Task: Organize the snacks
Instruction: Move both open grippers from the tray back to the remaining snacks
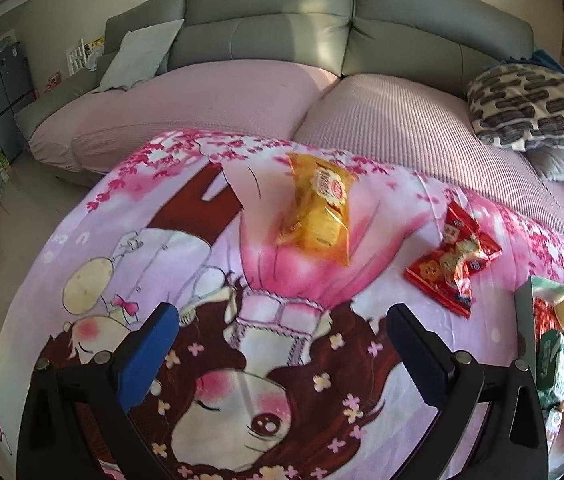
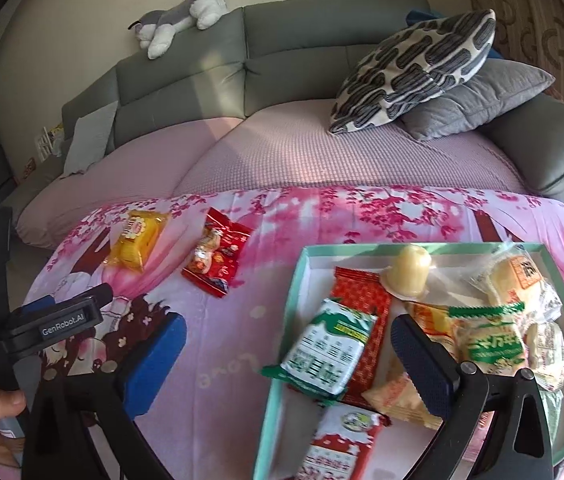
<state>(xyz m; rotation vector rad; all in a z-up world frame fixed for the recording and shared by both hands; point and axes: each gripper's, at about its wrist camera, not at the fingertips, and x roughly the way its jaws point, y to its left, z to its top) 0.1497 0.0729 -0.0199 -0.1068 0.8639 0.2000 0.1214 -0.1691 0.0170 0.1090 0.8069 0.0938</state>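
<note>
A yellow snack packet (image 1: 317, 210) (image 2: 136, 239) and a red snack packet (image 1: 453, 262) (image 2: 216, 253) lie loose on the pink cartoon cloth (image 1: 186, 248). A mint-green box (image 2: 287, 320) (image 1: 523, 312) at the right holds several wrapped snacks, among them a green-and-white packet (image 2: 327, 354) and a pale jelly cup (image 2: 409, 270). My left gripper (image 1: 282, 336) is open and empty, hovering above the cloth short of the yellow packet; it also shows in the right wrist view (image 2: 78, 300). My right gripper (image 2: 287, 356) is open and empty above the box's left edge.
A grey sofa (image 1: 266, 12) with a pink cover runs behind the cloth. Patterned and grey cushions (image 2: 413, 68) lie at its right end. A plush dog (image 2: 186, 16) lies on the backrest. Floor and a dark cabinet (image 1: 0, 96) are at the far left.
</note>
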